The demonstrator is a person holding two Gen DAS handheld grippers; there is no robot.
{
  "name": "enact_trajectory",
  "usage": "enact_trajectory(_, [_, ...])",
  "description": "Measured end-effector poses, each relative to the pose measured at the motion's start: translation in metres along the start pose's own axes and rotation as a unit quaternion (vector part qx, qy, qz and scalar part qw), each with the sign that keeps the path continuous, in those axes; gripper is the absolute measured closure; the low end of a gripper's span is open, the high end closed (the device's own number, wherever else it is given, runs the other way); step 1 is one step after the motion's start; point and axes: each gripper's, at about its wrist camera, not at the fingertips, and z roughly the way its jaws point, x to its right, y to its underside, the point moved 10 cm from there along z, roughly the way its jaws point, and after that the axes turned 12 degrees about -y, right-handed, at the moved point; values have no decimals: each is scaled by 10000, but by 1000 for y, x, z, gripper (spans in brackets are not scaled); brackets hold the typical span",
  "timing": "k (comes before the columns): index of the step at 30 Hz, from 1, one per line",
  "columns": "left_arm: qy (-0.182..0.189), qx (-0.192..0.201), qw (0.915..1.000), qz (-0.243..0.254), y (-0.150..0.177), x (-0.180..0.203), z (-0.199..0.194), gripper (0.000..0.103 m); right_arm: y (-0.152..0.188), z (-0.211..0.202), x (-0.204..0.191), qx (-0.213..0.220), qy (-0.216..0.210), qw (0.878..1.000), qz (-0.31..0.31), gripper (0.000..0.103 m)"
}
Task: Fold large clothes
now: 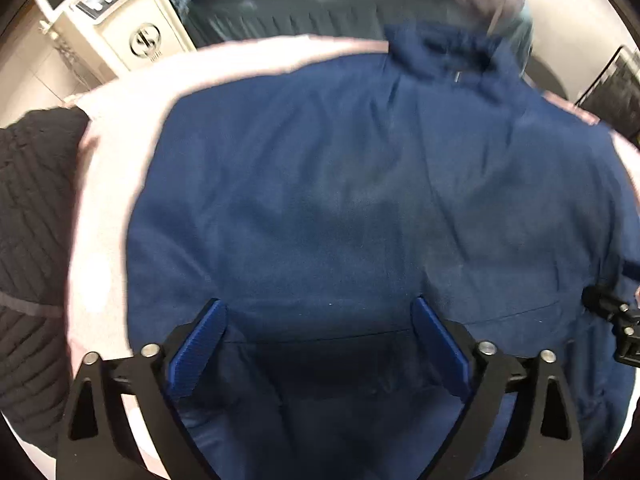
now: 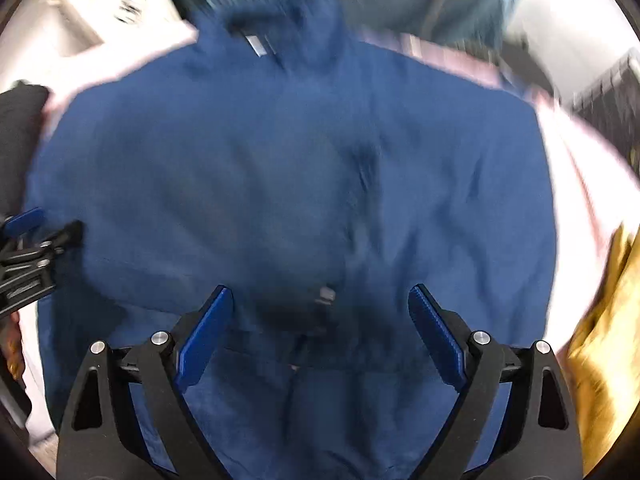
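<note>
Blue jacket [image 1: 360, 200] beside black garment [image 1: 36, 240]

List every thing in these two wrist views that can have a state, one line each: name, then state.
Blue jacket: spread flat on the pink surface, collar at the far end, held by neither hand-held gripper.
Left hand-held gripper: open, above the jacket, nothing between its fingers.
Right hand-held gripper: open, above the jacket, gripping nothing.
Pink surface: mostly covered by the jacket.
Black garment: lying at the left edge.
</note>
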Motion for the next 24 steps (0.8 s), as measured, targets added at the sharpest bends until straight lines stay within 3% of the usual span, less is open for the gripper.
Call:
enact_trajectory(2, [20, -97, 9999, -21, 0, 3, 11, 6, 12, 26, 13, -391, -208, 9977, 505, 8])
enact_trajectory(8, [252, -378, 9988, -155, -5, 8, 38, 5, 7, 46, 14, -407, -79, 9984, 397, 5])
enact_trajectory(14, [220, -573, 9978, -236, -15, 9, 50, 4, 6, 48, 15, -109, 25, 9984, 552, 4])
enact_trajectory(24, [272, -178, 9990, -297, -3, 0, 47, 5, 28, 42, 11, 63, -53, 9991, 428, 4])
